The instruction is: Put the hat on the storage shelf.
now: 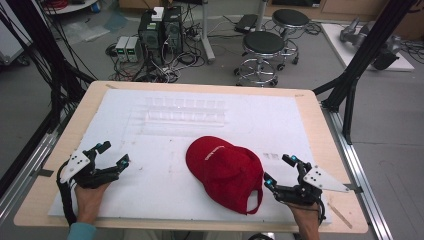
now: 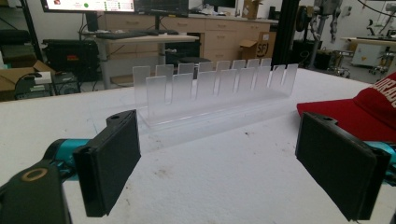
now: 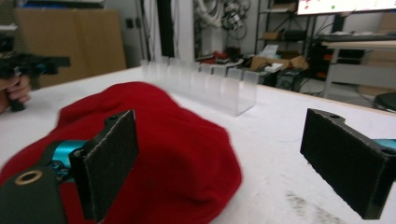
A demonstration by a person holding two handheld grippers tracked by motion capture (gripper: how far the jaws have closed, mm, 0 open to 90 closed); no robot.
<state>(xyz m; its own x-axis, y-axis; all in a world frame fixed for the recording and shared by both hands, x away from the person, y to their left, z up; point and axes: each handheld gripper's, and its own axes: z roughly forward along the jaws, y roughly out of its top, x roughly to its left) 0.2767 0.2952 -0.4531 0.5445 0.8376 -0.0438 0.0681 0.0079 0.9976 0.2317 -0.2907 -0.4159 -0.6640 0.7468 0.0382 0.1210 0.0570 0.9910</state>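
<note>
Two grippers rest low on the white foam-covered table (image 1: 165, 195), one at each near corner; left gripper (image 1: 114, 153) has its fingers spread wide, nothing between them, well apart from the cap; right gripper (image 1: 280, 171) also has fingers spread wide and empty, its inner finger just beside the cap's rear edge, not touching as far as the high view shows; red fabric baseball cap (image 1: 226, 171) lies near the middle-right of the table, crown up, white lettering on the front, brim pointing toward the far left, adjuster strap loop at the near right; clear acrylic slotted rack (image 1: 182, 111) stands farther back, well apart from the cap; judged handling: cap is light, soft, crown collapses under pressure, cloth not slippery, not fragile; brim is the stiff part, best pinch point for a firm hold; rear band by the strap is the closest grab for the right gripper but floppy, cap will likely sag and swing when lifted from there.
</note>
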